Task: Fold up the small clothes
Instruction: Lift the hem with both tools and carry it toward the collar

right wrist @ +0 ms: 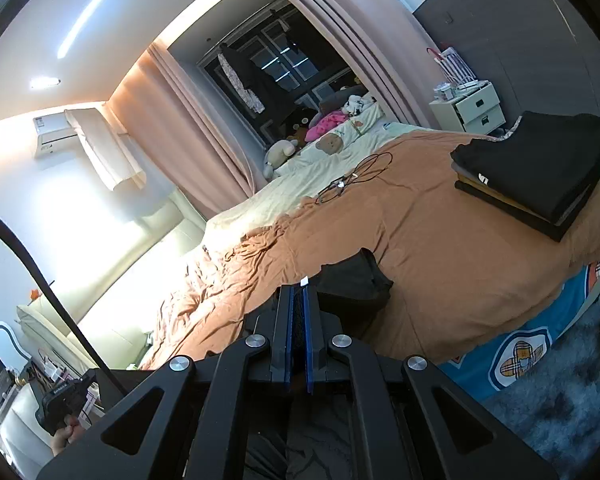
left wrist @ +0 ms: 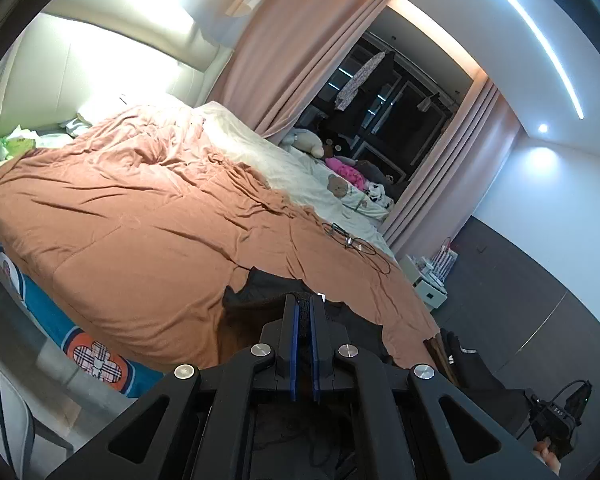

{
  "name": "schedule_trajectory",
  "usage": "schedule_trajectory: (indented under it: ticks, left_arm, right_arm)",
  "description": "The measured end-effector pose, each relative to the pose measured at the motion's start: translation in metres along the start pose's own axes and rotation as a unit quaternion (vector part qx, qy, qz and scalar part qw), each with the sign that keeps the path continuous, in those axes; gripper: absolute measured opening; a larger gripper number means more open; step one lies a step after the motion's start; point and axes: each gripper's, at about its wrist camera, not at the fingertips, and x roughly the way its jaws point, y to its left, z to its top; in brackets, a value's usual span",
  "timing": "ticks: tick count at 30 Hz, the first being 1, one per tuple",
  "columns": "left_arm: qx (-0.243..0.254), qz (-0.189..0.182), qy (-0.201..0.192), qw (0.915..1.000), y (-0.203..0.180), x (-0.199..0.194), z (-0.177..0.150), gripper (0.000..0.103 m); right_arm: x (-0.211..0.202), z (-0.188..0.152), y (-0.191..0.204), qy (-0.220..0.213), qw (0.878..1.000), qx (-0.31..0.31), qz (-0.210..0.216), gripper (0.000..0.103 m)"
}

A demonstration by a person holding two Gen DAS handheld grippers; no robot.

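Observation:
A small black garment (left wrist: 260,292) hangs above the orange bedspread (left wrist: 140,216), held up off the bed by both grippers. My left gripper (left wrist: 304,300) is shut on its upper edge, black fabric pinched between the blue pads. In the right wrist view my right gripper (right wrist: 298,292) is likewise shut on the black garment (right wrist: 356,280), which bunches to the right of the fingers, a small white tag showing at the tips. A stack of folded dark clothes (right wrist: 540,168) lies on the bed's corner at the right.
Glasses and a black cable (right wrist: 352,178) lie further up the bedspread. Soft toys and a pink item (right wrist: 328,122) sit by the dark window. A white bedside drawer unit (right wrist: 470,108) stands against the grey wall. The other gripper and a hand (right wrist: 66,416) show at the lower left.

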Motion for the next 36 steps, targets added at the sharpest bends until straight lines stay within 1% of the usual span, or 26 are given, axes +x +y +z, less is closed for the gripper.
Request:
schedule_trajectory:
  ticks: [4, 8, 10, 13, 18, 24, 26, 36]
  left_arm:
    - [0.003, 0.000, 0.002, 1.0000, -0.001, 0.003, -0.001, 0.004]
    - [0.006, 0.008, 0.002, 1.0000, -0.002, 0.013, 0.003, 0.004]
    - [0.007, 0.015, 0.004, 0.9999, 0.000, 0.024, 0.008, 0.004]
    - [0.007, 0.023, 0.008, 0.9997, 0.001, 0.038, 0.012, 0.004]
    - [0.005, 0.036, 0.024, 0.9990, 0.005, 0.078, 0.026, 0.004]
    - [0.011, 0.054, 0.049, 0.9973, 0.012, 0.132, 0.040, 0.004]
    - [0.013, 0.059, 0.060, 0.9964, 0.015, 0.150, 0.043, 0.004]
    - [0.013, 0.092, 0.121, 0.9884, 0.035, 0.250, 0.044, 0.004]
  right_arm:
    - [0.015, -0.002, -0.015, 0.000, 1.000, 0.009, 0.003, 0.001]
    - [0.026, 0.009, -0.019, -0.001, 1.000, 0.011, 0.004, 0.001]
    - [0.034, 0.014, -0.017, -0.001, 1.000, 0.012, 0.003, 0.001]
    - [0.055, 0.024, -0.019, 0.004, 1.000, 0.020, -0.002, 0.001]
    - [0.083, 0.042, -0.013, 0.011, 0.999, 0.032, -0.013, 0.001]
    - [0.129, 0.066, -0.007, 0.024, 0.999, 0.039, -0.028, 0.001]
    - [0.151, 0.075, -0.005, 0.031, 0.998, 0.040, -0.033, 0.001]
    - [0.250, 0.093, -0.009, 0.087, 0.993, 0.044, -0.062, 0.001]
